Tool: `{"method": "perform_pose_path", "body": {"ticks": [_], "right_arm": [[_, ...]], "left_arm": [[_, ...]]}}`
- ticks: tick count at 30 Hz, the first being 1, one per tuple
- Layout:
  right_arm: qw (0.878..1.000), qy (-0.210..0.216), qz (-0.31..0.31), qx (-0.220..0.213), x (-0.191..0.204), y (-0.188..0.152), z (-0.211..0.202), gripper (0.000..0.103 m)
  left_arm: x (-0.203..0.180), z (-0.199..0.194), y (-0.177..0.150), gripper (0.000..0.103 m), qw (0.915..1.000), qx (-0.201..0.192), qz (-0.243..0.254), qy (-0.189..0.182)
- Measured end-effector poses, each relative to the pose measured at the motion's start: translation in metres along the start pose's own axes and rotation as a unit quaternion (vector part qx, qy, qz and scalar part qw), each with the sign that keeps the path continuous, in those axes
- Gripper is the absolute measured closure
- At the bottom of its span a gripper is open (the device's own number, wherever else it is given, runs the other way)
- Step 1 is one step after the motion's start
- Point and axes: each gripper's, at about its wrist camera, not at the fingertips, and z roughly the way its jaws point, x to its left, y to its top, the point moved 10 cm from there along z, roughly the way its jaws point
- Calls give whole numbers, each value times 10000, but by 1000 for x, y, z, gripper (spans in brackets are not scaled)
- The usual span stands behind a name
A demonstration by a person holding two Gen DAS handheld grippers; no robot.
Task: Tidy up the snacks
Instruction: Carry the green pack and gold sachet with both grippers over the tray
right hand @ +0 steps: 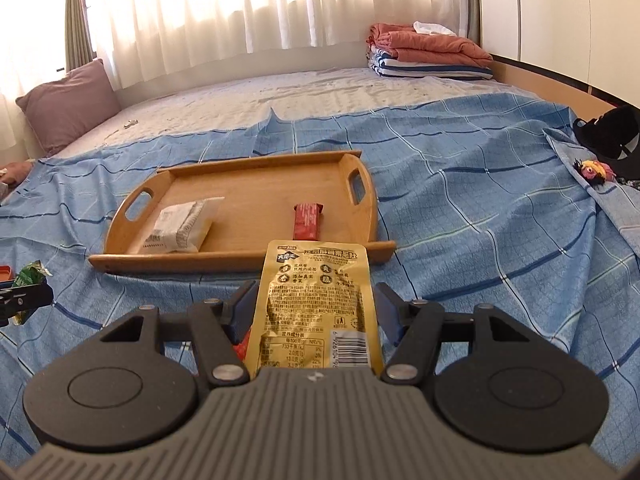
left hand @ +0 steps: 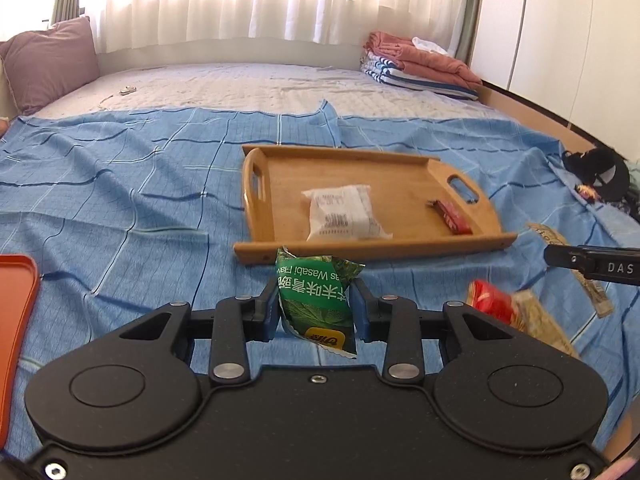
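Observation:
My left gripper (left hand: pixel 315 293) is shut on a green wasabi snack packet (left hand: pixel 312 280), held above the blue sheet just in front of the wooden tray (left hand: pixel 360 249). On the tray lie a white packet (left hand: pixel 342 216) and a red bar (left hand: pixel 450 216). My right gripper (right hand: pixel 316 296) is shut on a gold snack packet (right hand: pixel 316 280), which stands upright between the fingers, near the wooden tray (right hand: pixel 240 257). The white packet (right hand: pixel 180 224) and red bar (right hand: pixel 307 222) show there too. The left gripper (right hand: pixel 24 300) with the green packet (right hand: pixel 30 276) sits at the left edge.
A red packet (left hand: pixel 490 300) and a beige one (left hand: pixel 540 324) lie blurred on the sheet at the right. An orange tray (left hand: pixel 16 320) is at the left edge. Beyond are a pillow (left hand: pixel 48 64), folded blankets (left hand: pixel 420 64) and a black cap (right hand: pixel 612 140).

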Motion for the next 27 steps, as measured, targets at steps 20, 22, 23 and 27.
{"method": "perform_pose_path", "body": {"ticks": [20, 22, 23, 27], "right_arm": [[9993, 260, 246, 117, 35, 99, 91, 38], [9990, 259, 311, 163, 38, 99, 106, 38], [9989, 267, 335, 185, 41, 97, 115, 38], [9987, 250, 340, 286, 48, 88, 144, 38]], "left_arm": [[-2, 105, 128, 69, 9997, 81, -211, -75], [1, 122, 131, 69, 9997, 78, -213, -65], [1, 130, 132, 69, 9998, 57, -181, -103], [4, 164, 133, 69, 9996, 146, -184, -171]]}}
